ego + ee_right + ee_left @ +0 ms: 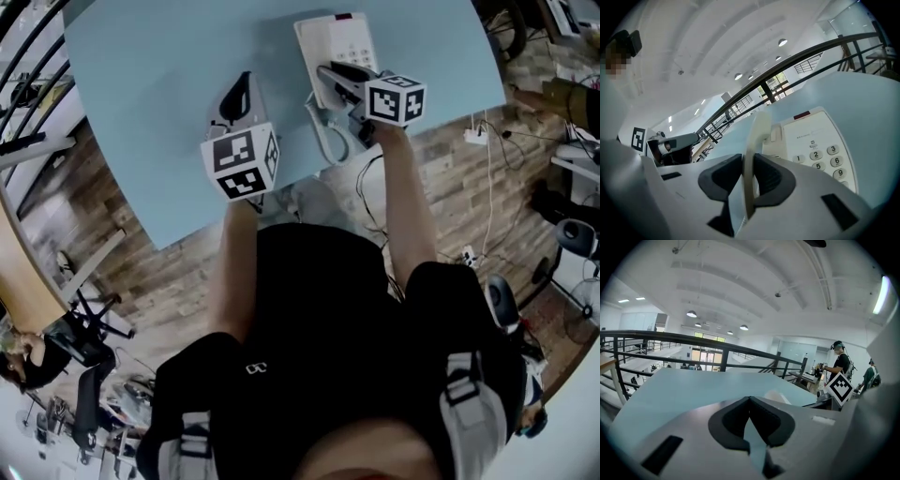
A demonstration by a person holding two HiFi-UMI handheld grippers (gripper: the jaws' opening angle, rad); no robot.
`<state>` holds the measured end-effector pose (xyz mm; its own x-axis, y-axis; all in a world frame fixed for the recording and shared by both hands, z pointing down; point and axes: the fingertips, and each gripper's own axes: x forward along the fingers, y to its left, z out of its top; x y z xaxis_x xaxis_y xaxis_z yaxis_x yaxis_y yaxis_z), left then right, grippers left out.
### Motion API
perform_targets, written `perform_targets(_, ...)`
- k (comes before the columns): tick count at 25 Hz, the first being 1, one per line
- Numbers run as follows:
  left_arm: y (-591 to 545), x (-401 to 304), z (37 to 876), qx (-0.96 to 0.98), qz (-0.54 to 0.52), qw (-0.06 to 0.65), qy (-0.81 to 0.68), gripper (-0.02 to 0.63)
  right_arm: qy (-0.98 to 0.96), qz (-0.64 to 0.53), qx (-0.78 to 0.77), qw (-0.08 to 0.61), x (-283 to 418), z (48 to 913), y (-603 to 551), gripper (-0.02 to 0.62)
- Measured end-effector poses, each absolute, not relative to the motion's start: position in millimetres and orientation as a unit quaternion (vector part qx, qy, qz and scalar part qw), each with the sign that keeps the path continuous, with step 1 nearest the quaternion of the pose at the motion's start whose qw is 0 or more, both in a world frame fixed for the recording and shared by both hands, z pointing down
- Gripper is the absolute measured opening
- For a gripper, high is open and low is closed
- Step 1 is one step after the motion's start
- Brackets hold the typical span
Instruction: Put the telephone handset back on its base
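While the right tool (749, 161) hangs over the near end of the telephone base (820, 140), the cream handset (757, 133) stands edge-on between its two dark pads. Both pads press against the handset's sides, so the jaws are part-way closed with a firm hold on it. From this tool the handset's long axis runs straight ahead along the jaws, roughly in line with the long side of the base. The keypad lies ahead and to the tool's right, and the cradle side of the base sits directly ahead, just beyond the handset's far end. Whether that far end already touches the base I cannot tell.

Seen from the head view, the right tool (328, 73) is over the base (342, 33) on the pale blue table (169, 94), far nearer to it than the other one. The left tool (244, 82) hovers over bare table well off to the left. Its own view shows the left tool's (749, 399) jaw tips together with nothing between them.

My judgement is that the handset is nearly home: the coming move asks for it to go down flat onto the cradle side, its length kept parallel to the base, before the pads let go
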<state>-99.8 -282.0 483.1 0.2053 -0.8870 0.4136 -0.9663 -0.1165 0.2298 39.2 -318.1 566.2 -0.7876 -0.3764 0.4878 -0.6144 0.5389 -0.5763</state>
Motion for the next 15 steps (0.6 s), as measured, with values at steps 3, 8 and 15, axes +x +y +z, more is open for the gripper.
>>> perform_targets(3,-285,-101,486,0.738,0.087,0.23,-0.629,0.0,-0.863,0.397,0.276,0.145,36,569,-321,0.077)
perform_targets(8,-287,-101,486,0.738,0.087,0.23,-0.628,0.0,-0.857,0.418,0.273,0.128,37,574,-330,0.078)
perform_targets(15,-287,-106,487,0.735,0.086,0.233,-0.631,0.0,-0.855,0.436,0.255,0.12,38,575,-333,0.086)
